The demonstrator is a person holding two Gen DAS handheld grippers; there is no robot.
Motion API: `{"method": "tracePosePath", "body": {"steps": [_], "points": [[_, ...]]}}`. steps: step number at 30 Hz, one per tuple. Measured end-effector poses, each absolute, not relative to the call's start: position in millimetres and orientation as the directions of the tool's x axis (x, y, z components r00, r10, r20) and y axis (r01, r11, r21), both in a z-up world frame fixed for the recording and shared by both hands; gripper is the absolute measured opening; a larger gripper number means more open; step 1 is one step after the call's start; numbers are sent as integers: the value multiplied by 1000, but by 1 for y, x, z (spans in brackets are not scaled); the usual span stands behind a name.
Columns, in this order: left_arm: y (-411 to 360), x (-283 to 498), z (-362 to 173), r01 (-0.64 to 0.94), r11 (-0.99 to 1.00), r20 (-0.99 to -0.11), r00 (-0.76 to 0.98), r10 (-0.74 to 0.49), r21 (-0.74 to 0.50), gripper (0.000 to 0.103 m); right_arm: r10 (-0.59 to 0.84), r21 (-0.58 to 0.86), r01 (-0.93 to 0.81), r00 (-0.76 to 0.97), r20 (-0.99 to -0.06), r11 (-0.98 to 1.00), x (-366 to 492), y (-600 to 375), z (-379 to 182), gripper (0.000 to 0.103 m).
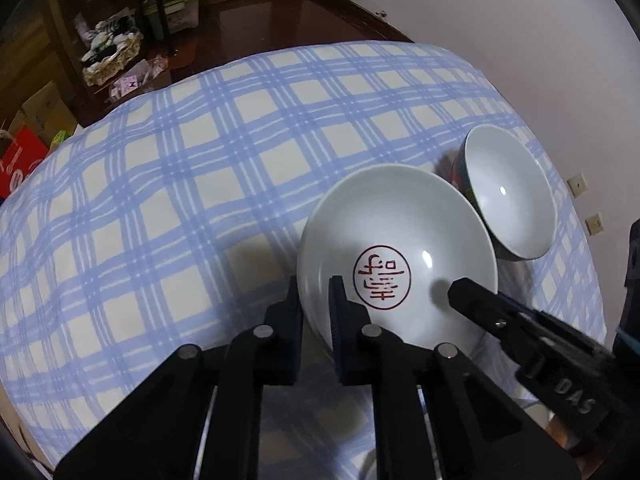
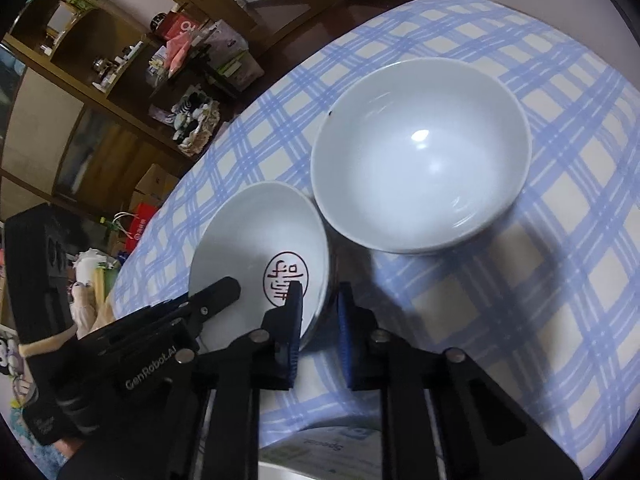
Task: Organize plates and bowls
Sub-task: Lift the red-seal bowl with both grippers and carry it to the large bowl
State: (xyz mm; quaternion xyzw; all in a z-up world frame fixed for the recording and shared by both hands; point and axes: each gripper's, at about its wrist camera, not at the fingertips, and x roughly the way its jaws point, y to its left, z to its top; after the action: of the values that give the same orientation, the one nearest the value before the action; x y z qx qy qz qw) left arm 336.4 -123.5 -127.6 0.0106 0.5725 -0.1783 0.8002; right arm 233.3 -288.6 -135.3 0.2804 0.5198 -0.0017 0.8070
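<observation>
A shallow white dish with a red seal mark [image 1: 396,248] lies on the blue checked tablecloth [image 1: 200,160]. My left gripper [image 1: 316,300] is shut on its left rim, one finger inside and one outside. My right gripper [image 2: 319,304] is shut on the same dish [image 2: 256,248] at its right rim; one of its fingers shows in the left wrist view [image 1: 472,296]. A deeper white bowl [image 2: 420,160] with a dark patterned outside stands just beyond the dish; it also shows in the left wrist view [image 1: 508,192].
The cloth covers a dark wooden table [image 1: 280,12]. Cluttered wooden shelves [image 2: 100,72] and boxes [image 1: 24,160] stand beyond the table's far edge. A printed package [image 2: 332,448] lies below the right gripper. A white wall [image 1: 520,20] is at the right.
</observation>
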Motion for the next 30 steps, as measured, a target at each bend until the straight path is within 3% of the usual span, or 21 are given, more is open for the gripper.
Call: {"method": "tracePosePath", "body": {"steps": [7,30], "points": [[-123,317,-111,325,934,-913,317,-257,-150,11,244,409,286,472,-847,867,223,-286,-128,10],[-125,227,-38,330,936,-874,411,-260,-124,12,217,406,230,567,-795,885,143,-288,-44,8]]}}
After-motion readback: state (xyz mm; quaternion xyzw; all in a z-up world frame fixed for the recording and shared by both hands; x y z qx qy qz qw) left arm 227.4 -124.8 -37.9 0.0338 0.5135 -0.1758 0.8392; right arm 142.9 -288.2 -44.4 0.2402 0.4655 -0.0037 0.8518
